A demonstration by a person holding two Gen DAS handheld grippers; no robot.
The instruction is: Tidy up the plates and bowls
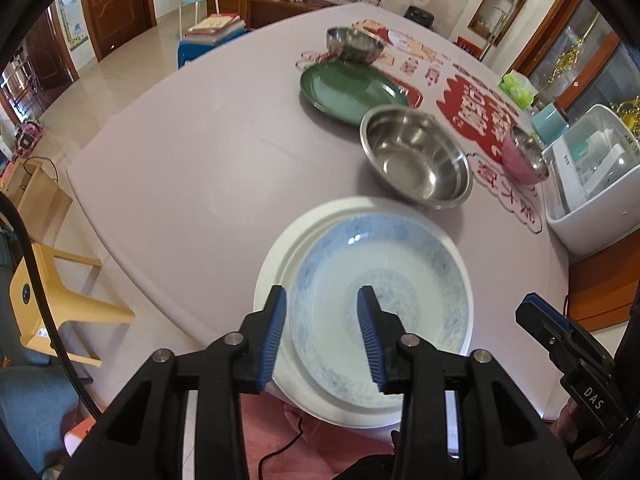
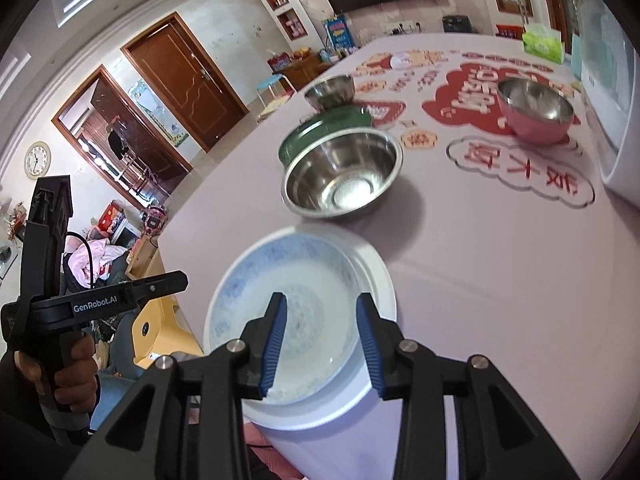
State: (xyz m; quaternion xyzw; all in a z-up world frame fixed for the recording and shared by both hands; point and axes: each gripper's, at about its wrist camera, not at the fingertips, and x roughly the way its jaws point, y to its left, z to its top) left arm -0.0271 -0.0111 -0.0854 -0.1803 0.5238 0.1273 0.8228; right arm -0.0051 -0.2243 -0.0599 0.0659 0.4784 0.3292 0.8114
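Left wrist view first: the left tool (image 1: 322, 304) hangs over the near edge of the table (image 1: 180, 168), its blue ribbed pads spread apart with nothing between them, not touching anything. Right under it a blue-patterned bowl (image 1: 384, 292) sits mouth up inside a plain white plate (image 1: 272, 276), both round and glossy like ceramic, stacked at the table's near edge. Further back there's a steel bowl (image 1: 416, 156), shiny and round, mouth up. Behind it lies a flat green plate (image 1: 348, 90), then a second, smaller steel bowl (image 1: 354, 44). Off to the right sits a pink bowl (image 1: 520, 160) with a metal inside. So that's four bowls and two plates. The right tool (image 1: 532, 312) pokes in at the right edge, only partly in view.

Right wrist view: the right tool (image 2: 322, 304) is also spread, pads empty, hovering over the same blue bowl (image 2: 280, 280) on the white plate (image 2: 380, 280). Same count here: steel bowl (image 2: 344, 172), green plate (image 2: 320, 128) just behind it, small steel bowl (image 2: 330, 90), pink bowl (image 2: 536, 112). The table (image 2: 500, 260) has a pinkish cloth with red lettering. A hand (image 2: 76, 372) holds the left tool's handle at the left.
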